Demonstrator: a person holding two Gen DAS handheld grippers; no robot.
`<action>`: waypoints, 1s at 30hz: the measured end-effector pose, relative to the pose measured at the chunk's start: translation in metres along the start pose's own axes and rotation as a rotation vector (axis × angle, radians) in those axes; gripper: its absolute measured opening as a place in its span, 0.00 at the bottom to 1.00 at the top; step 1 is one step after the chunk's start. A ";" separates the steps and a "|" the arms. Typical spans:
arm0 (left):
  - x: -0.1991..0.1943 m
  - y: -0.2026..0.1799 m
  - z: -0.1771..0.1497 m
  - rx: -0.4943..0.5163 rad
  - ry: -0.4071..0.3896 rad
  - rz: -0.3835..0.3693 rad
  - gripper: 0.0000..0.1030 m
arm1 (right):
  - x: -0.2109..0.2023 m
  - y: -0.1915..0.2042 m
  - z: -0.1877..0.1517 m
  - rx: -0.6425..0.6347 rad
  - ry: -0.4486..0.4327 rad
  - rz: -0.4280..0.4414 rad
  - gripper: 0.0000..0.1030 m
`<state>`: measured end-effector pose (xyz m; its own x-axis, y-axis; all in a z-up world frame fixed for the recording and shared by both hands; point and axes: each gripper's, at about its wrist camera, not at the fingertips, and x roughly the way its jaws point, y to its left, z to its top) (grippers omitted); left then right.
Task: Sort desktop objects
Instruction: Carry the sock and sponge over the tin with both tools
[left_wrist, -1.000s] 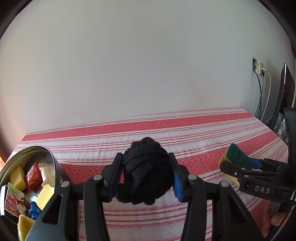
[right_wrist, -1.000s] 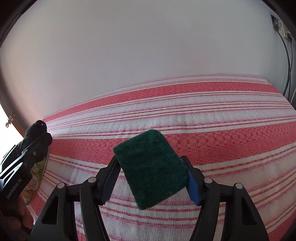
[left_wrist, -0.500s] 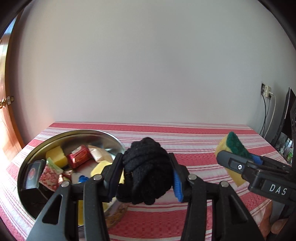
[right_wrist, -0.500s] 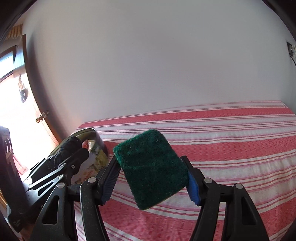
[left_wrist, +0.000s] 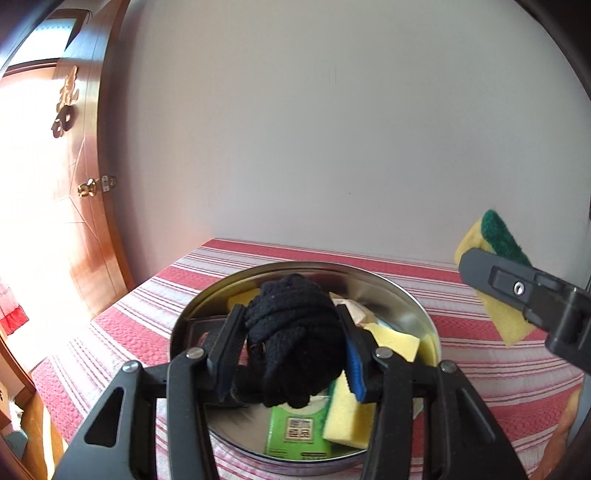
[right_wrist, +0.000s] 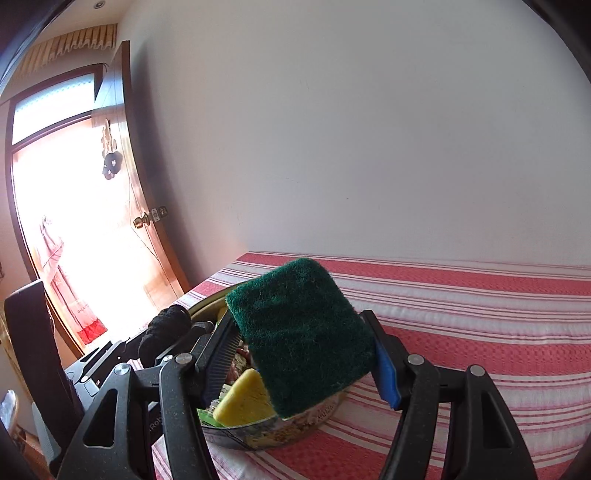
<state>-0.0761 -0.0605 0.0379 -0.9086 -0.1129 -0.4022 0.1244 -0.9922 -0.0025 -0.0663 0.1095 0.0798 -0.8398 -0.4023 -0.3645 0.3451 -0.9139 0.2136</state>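
Observation:
My left gripper (left_wrist: 291, 347) is shut on a black knitted bundle (left_wrist: 295, 332) and holds it over a round metal tin (left_wrist: 413, 302) on the red striped tablecloth. The tin holds yellow sponges (left_wrist: 347, 413), a green packet (left_wrist: 295, 432) and other small items. My right gripper (right_wrist: 303, 354) is shut on a green-and-yellow scouring sponge (right_wrist: 303, 332), just right of the tin (right_wrist: 280, 432). That sponge also shows in the left wrist view (left_wrist: 495, 258) at the right. The left gripper with the black bundle (right_wrist: 166, 328) shows at the left of the right wrist view.
The table (right_wrist: 480, 332) with its red and white striped cloth stands against a white wall. A wooden door (left_wrist: 74, 221) with a brass knob stands open at the left, past the table's left edge. The cloth stretches to the right of the tin.
Both grippers have swung left with their loads. The black bundle has come from beside the tin to over it. The sponge has come up to the tin's right side.

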 end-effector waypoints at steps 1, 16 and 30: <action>0.002 0.006 0.000 -0.009 0.002 0.007 0.46 | 0.002 0.006 0.001 -0.010 -0.005 0.007 0.66; 0.013 0.051 -0.002 -0.091 0.047 0.044 0.46 | 0.047 0.048 0.036 -0.077 -0.028 -0.014 0.66; 0.023 0.042 -0.003 -0.095 0.083 0.026 0.46 | 0.091 0.028 0.041 -0.038 0.076 -0.047 0.65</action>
<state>-0.0900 -0.1042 0.0256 -0.8689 -0.1304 -0.4775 0.1886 -0.9791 -0.0758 -0.1505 0.0489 0.0896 -0.8218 -0.3602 -0.4415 0.3225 -0.9328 0.1609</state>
